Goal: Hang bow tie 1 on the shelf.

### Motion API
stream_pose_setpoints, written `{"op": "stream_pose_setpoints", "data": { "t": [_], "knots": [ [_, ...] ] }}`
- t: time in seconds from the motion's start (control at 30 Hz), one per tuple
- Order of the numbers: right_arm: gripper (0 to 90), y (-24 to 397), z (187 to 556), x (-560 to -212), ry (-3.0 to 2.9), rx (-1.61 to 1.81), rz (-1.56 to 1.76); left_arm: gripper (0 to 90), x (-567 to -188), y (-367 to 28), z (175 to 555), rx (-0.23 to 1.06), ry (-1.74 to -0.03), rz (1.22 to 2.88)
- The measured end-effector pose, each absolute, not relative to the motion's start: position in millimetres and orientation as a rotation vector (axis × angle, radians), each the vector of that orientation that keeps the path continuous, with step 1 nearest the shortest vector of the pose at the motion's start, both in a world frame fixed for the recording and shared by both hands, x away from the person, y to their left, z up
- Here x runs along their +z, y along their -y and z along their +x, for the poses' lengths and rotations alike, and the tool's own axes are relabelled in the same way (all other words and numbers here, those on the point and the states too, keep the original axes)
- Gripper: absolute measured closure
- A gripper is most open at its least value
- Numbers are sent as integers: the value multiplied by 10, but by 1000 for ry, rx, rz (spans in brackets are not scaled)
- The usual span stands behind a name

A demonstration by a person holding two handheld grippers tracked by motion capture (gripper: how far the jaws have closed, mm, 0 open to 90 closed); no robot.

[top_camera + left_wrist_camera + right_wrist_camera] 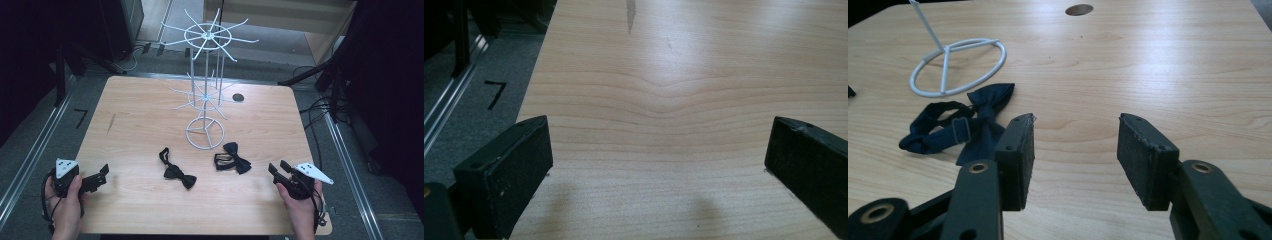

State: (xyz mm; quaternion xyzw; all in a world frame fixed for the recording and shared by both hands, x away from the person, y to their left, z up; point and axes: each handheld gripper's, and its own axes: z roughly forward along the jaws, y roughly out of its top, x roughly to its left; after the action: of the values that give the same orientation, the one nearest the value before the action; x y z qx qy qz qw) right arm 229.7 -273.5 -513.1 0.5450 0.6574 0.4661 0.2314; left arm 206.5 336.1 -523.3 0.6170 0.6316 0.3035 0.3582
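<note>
Two dark bow ties lie on the wooden table: one near the middle front, the other to its right, its strap looped beside it. Behind them stands a white wire display rack whose ring base rests on the table. My left gripper hovers open over bare wood at the table's front left corner. My right gripper is open at the front right, just right of the nearer bow tie, nothing between its jaws.
A round dark hole marks the table top behind the rack. Grey floor with metal rails and cables surrounds the table. A black "7" mark is on the floor at the left.
</note>
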Motion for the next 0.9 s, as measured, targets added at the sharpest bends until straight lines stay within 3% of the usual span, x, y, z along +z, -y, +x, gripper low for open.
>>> {"op": "stream_pose_setpoints", "data": {
  "t": [0.63,0.9],
  "knots": [
    [568,2415,2431,-5101,-1865,1283,1434,0,-5232,-3361,2063,778,-1620,1598],
    [513,2181,2496,-5201,-1949,1227,1330,0,-5234,-3359,2068,778,-1622,1599]
  ]
}}
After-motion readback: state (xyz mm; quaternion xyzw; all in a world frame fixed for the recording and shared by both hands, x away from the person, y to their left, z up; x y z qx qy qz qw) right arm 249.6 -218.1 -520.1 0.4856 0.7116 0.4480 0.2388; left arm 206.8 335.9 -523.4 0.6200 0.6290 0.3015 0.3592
